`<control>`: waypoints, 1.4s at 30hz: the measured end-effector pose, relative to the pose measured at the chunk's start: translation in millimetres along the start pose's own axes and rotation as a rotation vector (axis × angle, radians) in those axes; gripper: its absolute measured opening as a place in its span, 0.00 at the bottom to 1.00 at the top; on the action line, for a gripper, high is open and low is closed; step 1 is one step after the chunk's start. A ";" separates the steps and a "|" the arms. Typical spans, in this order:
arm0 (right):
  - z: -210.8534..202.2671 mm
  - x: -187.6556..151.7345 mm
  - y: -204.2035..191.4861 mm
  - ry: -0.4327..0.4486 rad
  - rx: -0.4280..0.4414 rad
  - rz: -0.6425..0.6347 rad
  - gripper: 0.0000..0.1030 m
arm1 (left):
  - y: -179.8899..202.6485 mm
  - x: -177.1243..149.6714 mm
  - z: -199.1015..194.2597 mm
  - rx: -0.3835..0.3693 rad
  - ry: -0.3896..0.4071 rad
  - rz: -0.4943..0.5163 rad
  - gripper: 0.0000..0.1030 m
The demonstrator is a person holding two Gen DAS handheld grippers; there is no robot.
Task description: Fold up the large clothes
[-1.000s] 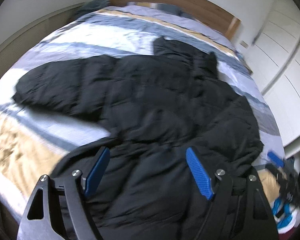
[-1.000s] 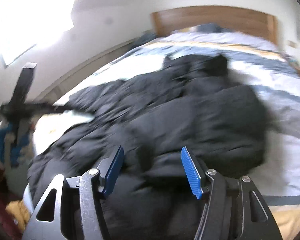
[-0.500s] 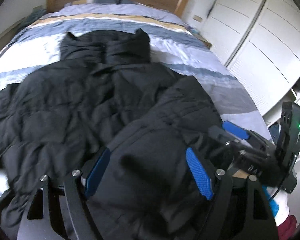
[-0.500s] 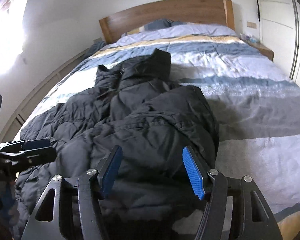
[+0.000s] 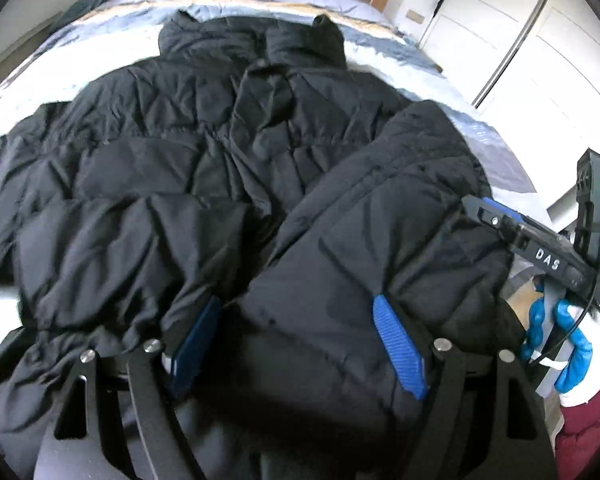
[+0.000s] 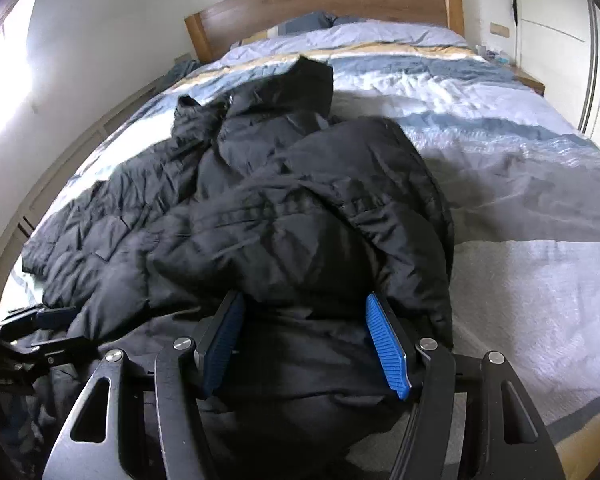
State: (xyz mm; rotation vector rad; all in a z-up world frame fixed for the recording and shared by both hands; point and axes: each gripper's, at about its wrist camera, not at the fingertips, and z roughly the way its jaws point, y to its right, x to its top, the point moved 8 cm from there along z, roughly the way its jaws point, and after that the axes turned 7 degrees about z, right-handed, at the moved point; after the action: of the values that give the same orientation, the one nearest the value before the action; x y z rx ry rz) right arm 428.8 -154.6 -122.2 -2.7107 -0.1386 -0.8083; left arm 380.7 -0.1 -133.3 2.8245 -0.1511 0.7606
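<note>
Black puffer jacket [image 5: 188,184] spread across the striped bed [image 6: 500,152], collar toward the headboard [image 6: 340,4], hem at the near edge. Right-hand side and sleeve [image 6: 308,216] already lying folded inward over the jacket's middle; left side still spread flat.

Left tongs [image 5: 296,336] open wide, blue pads straddling the folded panel near the hem, padding bulging between them but not pinched. Right tongs [image 6: 304,344] likewise open, jaws apart on either side of the hem just below the folded sleeve, holding nothing.

Probably light for its bulk, soft and springy: quilted fill likely to puff back up and let a fold creep open. Shell looked smooth, probably slippery, so a shallow pinch on a single layer may slide off. Better hold judged to be on a stitched seam or the hem edge, gathering both shell and fill deep between the pads. For the next fold, left sleeve cuff and left hem corner looked the sensible places, lifting both together so the panel travels flat.
</note>
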 end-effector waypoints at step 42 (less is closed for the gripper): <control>-178.6 -121.5 -100.5 0.092 -0.038 0.094 0.82 | -296.2 -186.5 -196.6 0.036 0.157 -0.539 0.76</control>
State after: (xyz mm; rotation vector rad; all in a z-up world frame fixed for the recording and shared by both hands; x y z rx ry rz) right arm 216.6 -116.9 -20.5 -2.6869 0.0249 -0.9143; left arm 170.2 341.1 -114.2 2.6225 0.6254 0.8443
